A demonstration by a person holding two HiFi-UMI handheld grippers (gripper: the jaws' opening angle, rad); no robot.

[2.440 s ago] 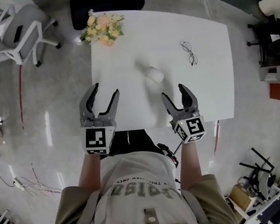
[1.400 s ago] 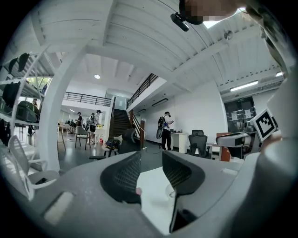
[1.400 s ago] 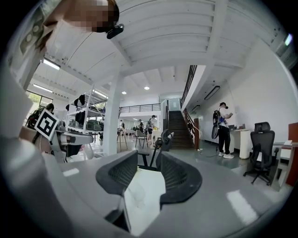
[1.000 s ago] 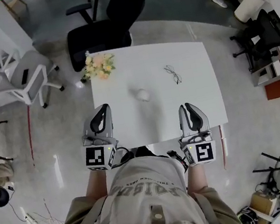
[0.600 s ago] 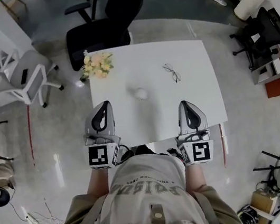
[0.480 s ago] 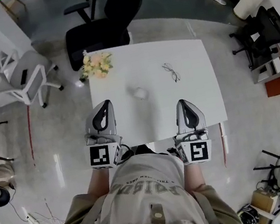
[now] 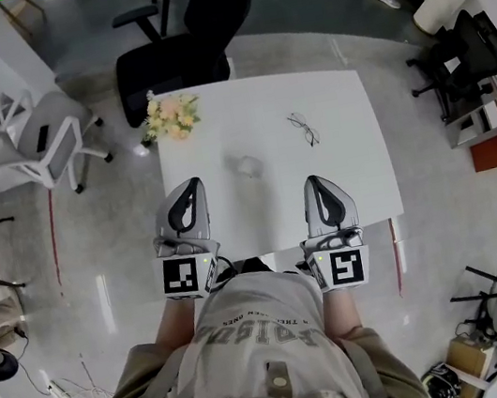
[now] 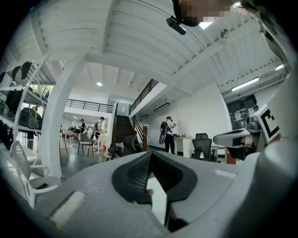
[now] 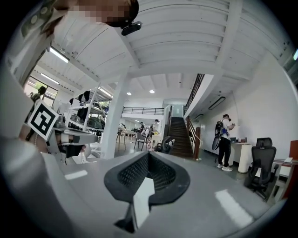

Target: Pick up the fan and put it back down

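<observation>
Head view: left tool and right tool, closed empty, over white table amid chairs.

Lettering on the shirt is upside down and unreadable. The left gripper and right gripper bear only square markers.
</observation>
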